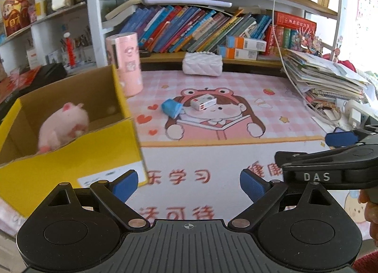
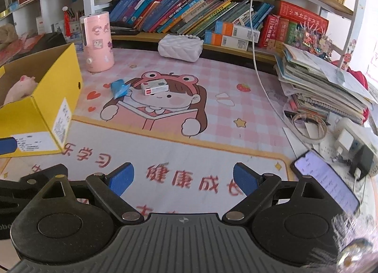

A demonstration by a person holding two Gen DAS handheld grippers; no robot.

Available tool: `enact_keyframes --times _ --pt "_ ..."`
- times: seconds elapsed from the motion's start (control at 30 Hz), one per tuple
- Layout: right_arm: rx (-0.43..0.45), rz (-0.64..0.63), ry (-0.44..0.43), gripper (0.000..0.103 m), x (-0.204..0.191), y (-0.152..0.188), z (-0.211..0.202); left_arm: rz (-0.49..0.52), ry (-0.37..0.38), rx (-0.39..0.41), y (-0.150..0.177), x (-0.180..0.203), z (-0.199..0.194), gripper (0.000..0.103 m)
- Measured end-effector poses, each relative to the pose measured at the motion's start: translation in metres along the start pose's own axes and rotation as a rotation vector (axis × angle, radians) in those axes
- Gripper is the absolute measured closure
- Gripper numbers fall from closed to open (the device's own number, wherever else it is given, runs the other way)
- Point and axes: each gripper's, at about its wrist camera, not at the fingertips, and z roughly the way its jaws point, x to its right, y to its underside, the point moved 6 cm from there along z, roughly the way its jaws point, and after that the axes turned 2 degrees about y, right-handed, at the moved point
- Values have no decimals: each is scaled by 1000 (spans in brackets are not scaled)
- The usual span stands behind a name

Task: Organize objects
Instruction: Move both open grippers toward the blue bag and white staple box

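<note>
A yellow cardboard box (image 1: 70, 155) (image 2: 47, 98) stands at the left of the pink desk mat (image 1: 212, 155) (image 2: 212, 112), with a pink plush pig (image 1: 62, 125) (image 2: 20, 87) lying inside it. A blue packet (image 1: 172, 107) (image 2: 119, 88) and a small white-and-red box (image 1: 203, 103) (image 2: 154, 88) lie side by side mid-mat. My left gripper (image 1: 189, 184) is open and empty over the mat's front, just right of the yellow box. My right gripper (image 2: 183, 178) is open too, with nothing between its fingers, well short of both small items.
A pink cylinder (image 2: 96, 41) and a white quilted pouch (image 2: 180, 47) sit at the mat's back edge under a bookshelf (image 2: 189, 13). A tall paper stack (image 2: 323, 84), a phone (image 2: 326, 181), a charger and a white cable (image 2: 257, 65) crowd the right side.
</note>
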Motion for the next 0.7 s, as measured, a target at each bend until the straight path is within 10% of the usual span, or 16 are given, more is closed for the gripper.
enact_keyframes --times 0.7 --pt "27 -54 -102 15 46 -50 78 -59 -127 -10 -51 21 71 19"
